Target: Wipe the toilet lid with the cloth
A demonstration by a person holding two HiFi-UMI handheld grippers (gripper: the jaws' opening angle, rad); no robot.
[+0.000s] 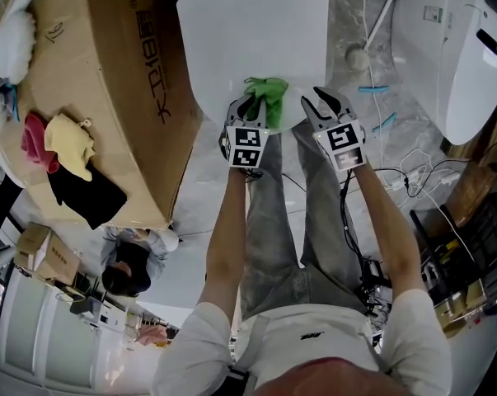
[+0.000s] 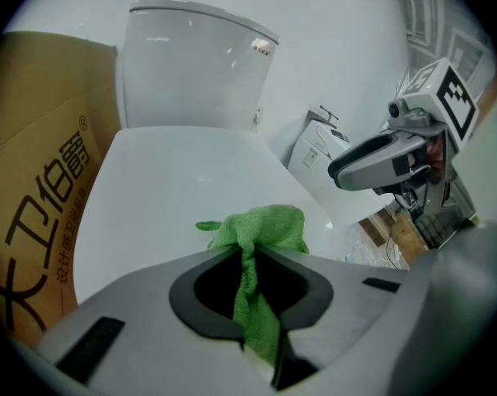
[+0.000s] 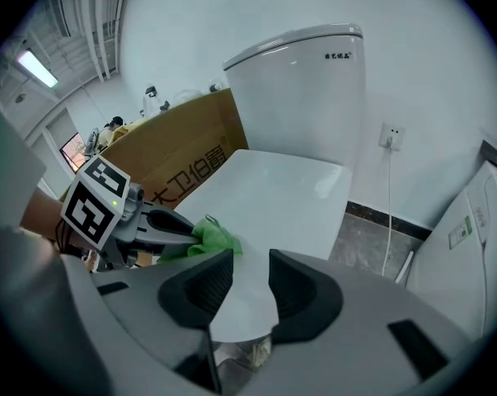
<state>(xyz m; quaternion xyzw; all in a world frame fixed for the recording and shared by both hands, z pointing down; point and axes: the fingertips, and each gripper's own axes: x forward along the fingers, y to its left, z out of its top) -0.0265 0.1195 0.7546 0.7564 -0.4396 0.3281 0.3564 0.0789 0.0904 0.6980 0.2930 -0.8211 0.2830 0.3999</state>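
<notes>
**A:** Where's the cloth [image 1: 269,96]?

**B:** It's a green one, bunched up at the front edge of the toilet lid [image 1: 250,40], the end nearest the person. It seems to rest on the lid, though I can't be sure it's pressed flat.

**A:** Who has it?

**B:** The left gripper [image 1: 255,106]. In the left gripper view its jaws are closed on a fold of the cloth, with the rest puffing out ahead of the tips.

**A:** And the right gripper [image 1: 317,104]?

**B:** Just beside the cloth, over the same front edge. Its jaws stand apart with nothing between them; only the rim of the lid shows through the gap.

**A:** How much wiping is done?

**B:** Hard to say. The lid is closed, white and glossy all over, with no streaks or wet patches to mark where the cloth has passed. Judging by where the cloth sits, I'd say the whole stretch from here back to the tank [image 2: 194,64] has yet to be covered, or covered again.

**A:** Anything in the way?

**B:** Not on the lid. A cardboard box [image 1: 108,81] stands close on the left with some rags [image 1: 67,143] on it, and a second toilet [image 1: 454,48] lies off to the right, well apart.
</notes>
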